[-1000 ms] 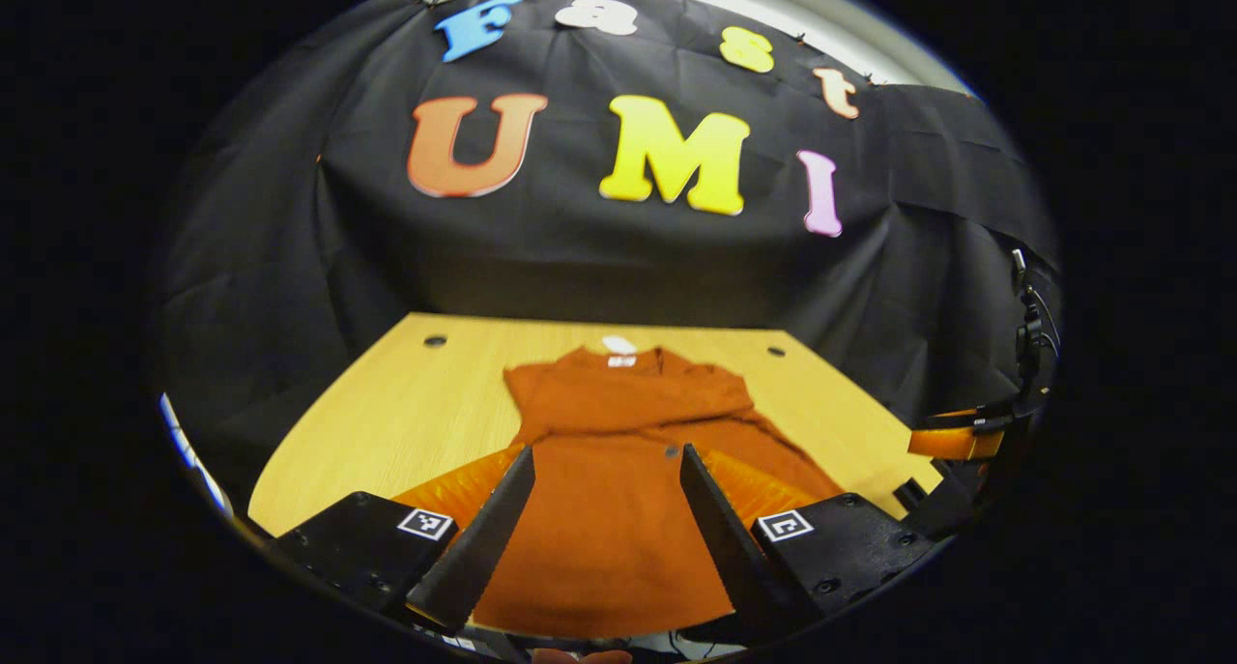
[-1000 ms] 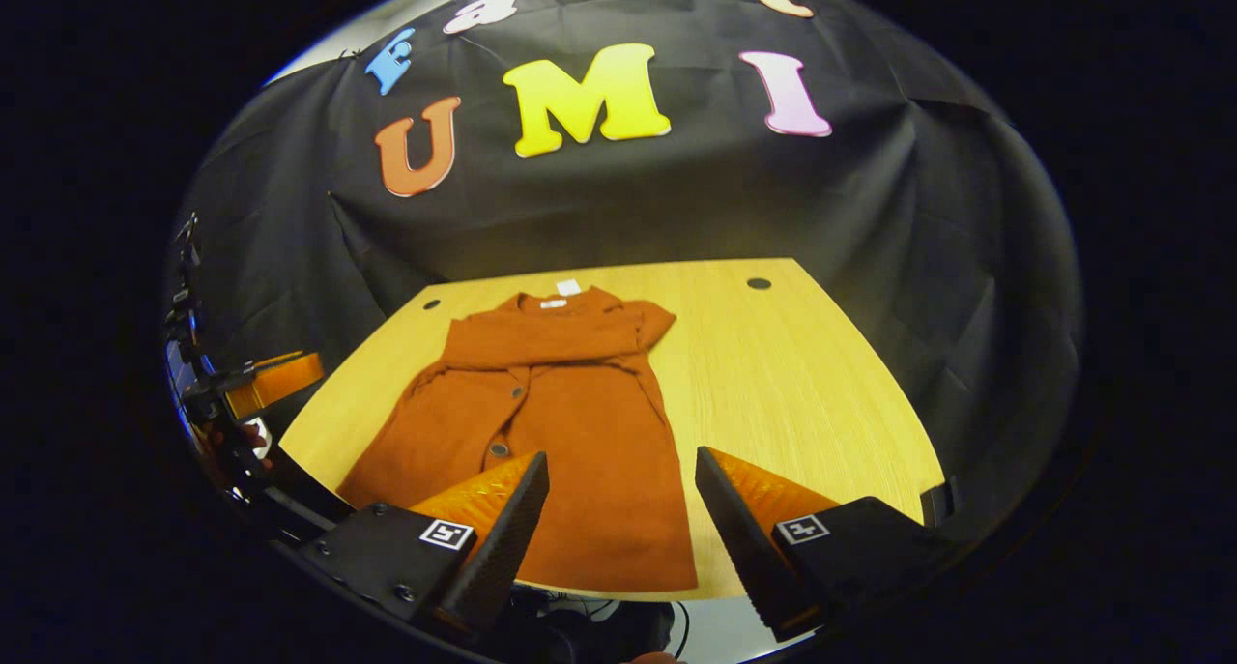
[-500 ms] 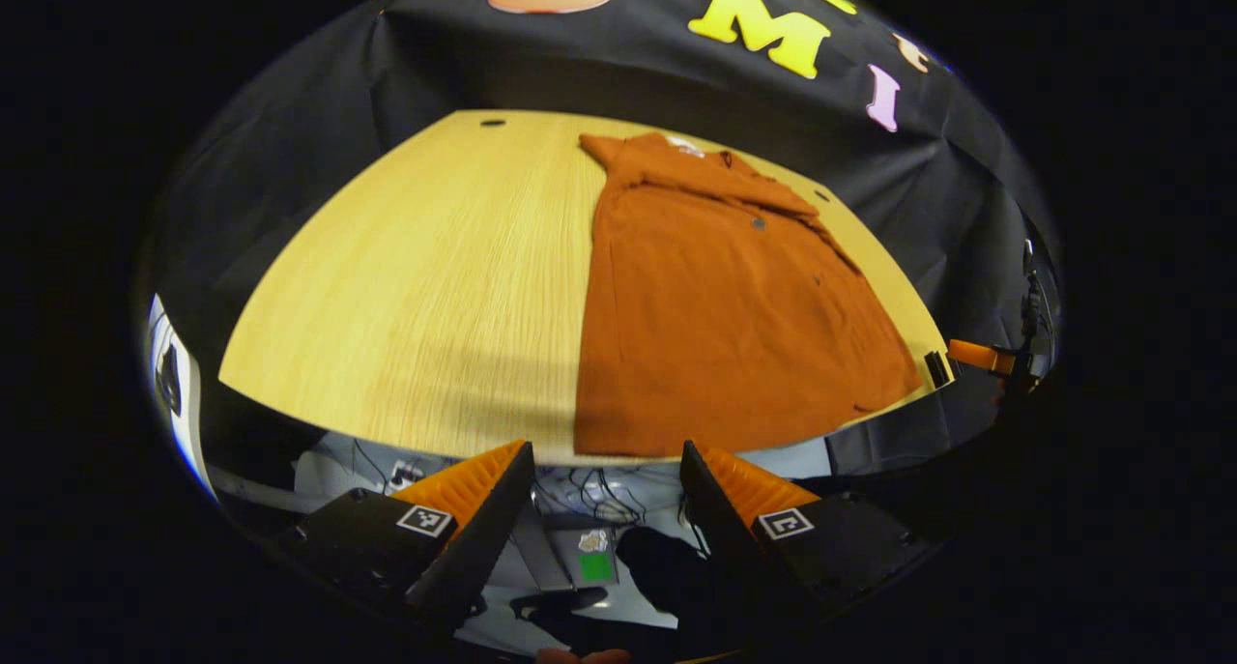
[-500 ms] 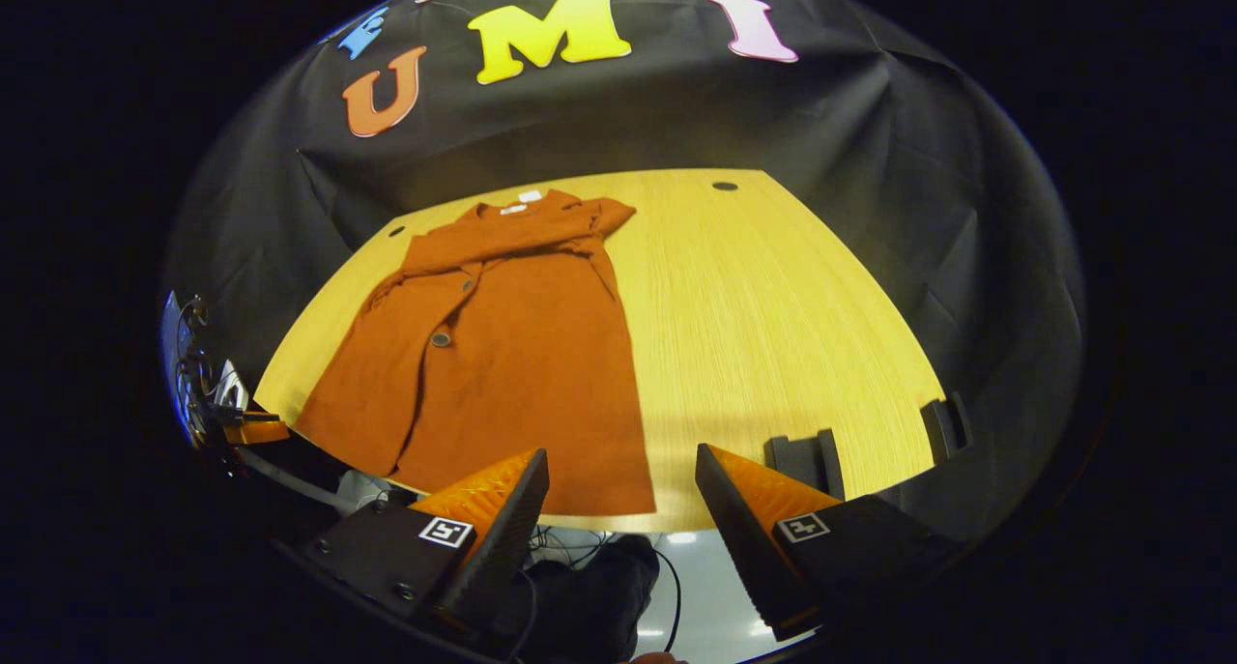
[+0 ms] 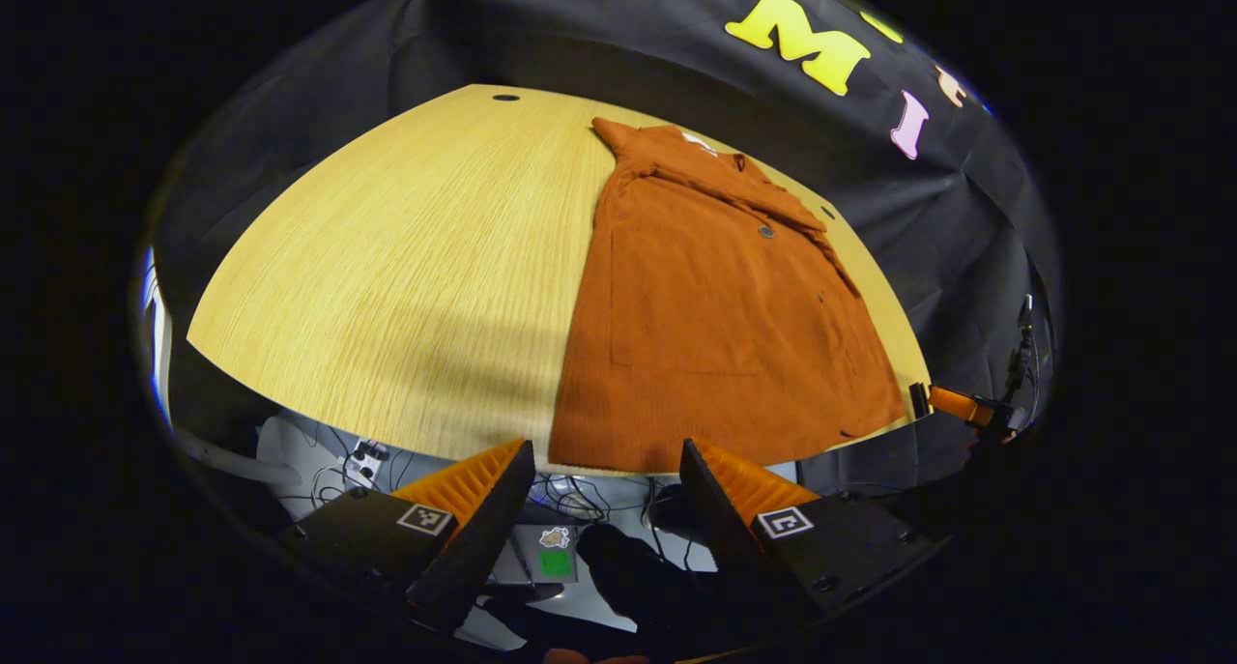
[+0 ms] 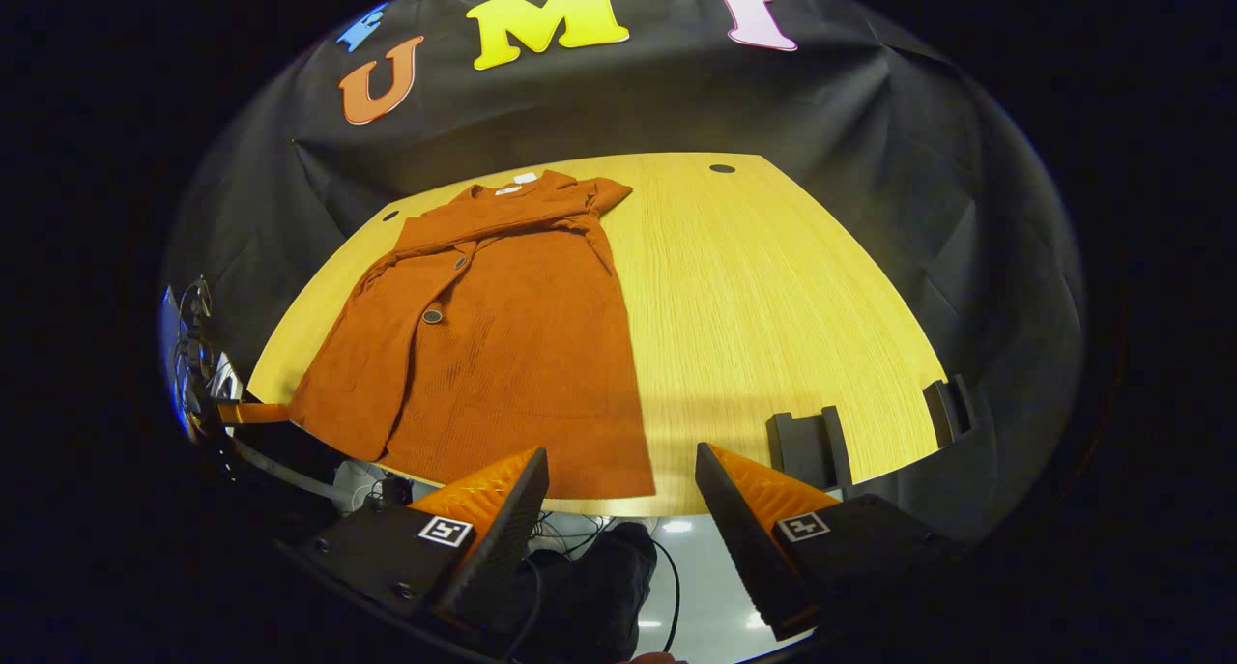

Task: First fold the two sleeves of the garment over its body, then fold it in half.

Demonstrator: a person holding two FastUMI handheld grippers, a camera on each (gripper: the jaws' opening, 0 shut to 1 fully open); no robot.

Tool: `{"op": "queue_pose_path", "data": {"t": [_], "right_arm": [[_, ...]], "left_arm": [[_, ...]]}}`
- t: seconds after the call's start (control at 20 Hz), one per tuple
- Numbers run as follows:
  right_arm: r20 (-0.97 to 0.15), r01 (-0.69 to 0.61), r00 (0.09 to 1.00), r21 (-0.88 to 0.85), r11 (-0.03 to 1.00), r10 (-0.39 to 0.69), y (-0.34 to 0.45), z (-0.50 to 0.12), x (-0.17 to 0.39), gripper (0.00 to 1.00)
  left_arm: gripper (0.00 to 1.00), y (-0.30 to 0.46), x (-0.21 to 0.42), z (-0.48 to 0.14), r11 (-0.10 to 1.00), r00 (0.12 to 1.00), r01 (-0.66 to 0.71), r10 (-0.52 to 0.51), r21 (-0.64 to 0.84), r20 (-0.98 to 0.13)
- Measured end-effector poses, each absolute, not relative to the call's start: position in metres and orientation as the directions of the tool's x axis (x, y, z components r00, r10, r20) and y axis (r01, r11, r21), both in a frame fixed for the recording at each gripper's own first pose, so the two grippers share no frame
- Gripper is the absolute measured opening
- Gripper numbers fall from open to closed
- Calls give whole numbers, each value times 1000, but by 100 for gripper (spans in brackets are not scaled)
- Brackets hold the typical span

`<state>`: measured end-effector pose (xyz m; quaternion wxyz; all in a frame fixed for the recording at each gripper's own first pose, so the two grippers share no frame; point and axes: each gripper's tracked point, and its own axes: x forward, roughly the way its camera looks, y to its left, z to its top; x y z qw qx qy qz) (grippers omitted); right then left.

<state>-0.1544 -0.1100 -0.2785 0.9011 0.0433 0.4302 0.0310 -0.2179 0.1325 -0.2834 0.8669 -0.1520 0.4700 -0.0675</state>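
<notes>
Two sleeves already lie folded across the chest of the rust-orange knitted button-front garment [image 6: 503, 345], which rests flat on the pale yellow wooden surface [image 6: 773, 306] with its collar toward the black cloth wall and its hem along the near edge. We judge the sleeve step done and the fold in half not yet begun.

We hold the left hand-held gripper [image 5: 604, 466] just off the near edge of the surface, its fingers spread wide with nothing between them, lined up with the hem's left corner. The right hand-held gripper [image 6: 618, 476] hangs likewise beyond the edge, wide open and empty, facing the hem's right corner.

We think this stance suits the next move: each open pair can slide onto a hem corner and carry it up toward the collar. Because the knit is soft, uneven lifting could skew the fold.
</notes>
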Motion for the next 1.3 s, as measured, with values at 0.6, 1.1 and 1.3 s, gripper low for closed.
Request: {"op": "queue_pose_path", "data": {"t": [0.6,1.1,1.3], "right_arm": [[-796,-42,595,105,994,109,-96,-300,-141,94],[-857,-30,515,9,1000,23,-92,-340,-142,99],[-865,-7,500,39,999,37,-84,-340,-139,70]], "left_arm": [[66,133,-197,-300,935,514,-79,-259,-346,-818],[11,115,-191,-304,928,497,-62,-291,-368,-818],[10,109,-190,-305,921,498,-74,-298,-383,-814]]}}
